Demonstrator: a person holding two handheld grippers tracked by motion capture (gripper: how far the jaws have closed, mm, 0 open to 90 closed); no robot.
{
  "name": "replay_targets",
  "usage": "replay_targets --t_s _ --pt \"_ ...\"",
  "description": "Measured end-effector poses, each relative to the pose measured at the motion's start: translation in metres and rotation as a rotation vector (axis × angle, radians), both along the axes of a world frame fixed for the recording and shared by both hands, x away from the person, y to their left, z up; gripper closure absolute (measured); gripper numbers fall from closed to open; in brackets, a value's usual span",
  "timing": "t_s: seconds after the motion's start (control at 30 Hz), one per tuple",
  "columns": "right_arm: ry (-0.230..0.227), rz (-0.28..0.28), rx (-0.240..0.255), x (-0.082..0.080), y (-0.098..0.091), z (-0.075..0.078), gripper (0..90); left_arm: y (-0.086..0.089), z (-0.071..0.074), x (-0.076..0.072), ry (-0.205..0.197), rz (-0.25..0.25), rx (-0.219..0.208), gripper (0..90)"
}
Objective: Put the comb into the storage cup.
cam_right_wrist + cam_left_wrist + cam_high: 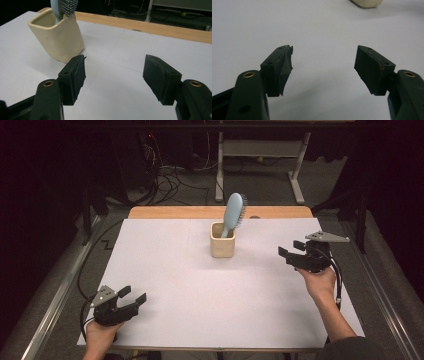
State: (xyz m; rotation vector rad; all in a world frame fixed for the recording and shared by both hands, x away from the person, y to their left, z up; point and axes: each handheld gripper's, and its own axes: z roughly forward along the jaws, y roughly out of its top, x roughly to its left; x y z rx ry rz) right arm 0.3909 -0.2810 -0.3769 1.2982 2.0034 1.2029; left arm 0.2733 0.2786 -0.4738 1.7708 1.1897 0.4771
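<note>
Left gripper near table corner, jaws spread, nothing between | right gripper jaws spread, just right of cup | hairbrush stands tilted inside cup, mid-table

Your right gripper sits low over the white sheet, its jaws spread with nothing but sheet between them. Up at eleven o'clock stands the cream cup, upright, its near corner just beyond the tip of your left-hand jaw, though you can't tell whether they touch. The blue hairbrush pokes out of the cup, bristles facing right. Beyond the sheet, from twelve to two o'clock, runs the wooden table edge, dark floor and cables behind it.
</note>
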Motion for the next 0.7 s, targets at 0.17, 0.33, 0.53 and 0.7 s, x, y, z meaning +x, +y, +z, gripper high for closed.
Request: replay_targets --t_s 0.17,0.33,0.53,0.7 --pt "0.004 -0.009 0.001 -0.003 -0.006 -0.003 35.4 0.0 0.0 0.0 0.001 0.0 0.002 30.6" --pt "0.0 -0.016 0.007 -0.006 -0.012 -0.005 35.4 0.0 0.0 0.0 0.002 0.001 0.002 30.7" --pt "0.0 -0.018 0.012 -0.011 -0.015 -0.006 35.4 0.0 0.0 0.0 0.001 0.001 0.002 30.6" --pt "-0.003 -0.016 0.013 -0.014 -0.016 -0.007 35.3 0.0 0.0 0.0 0.001 0.001 0.002 30.6"
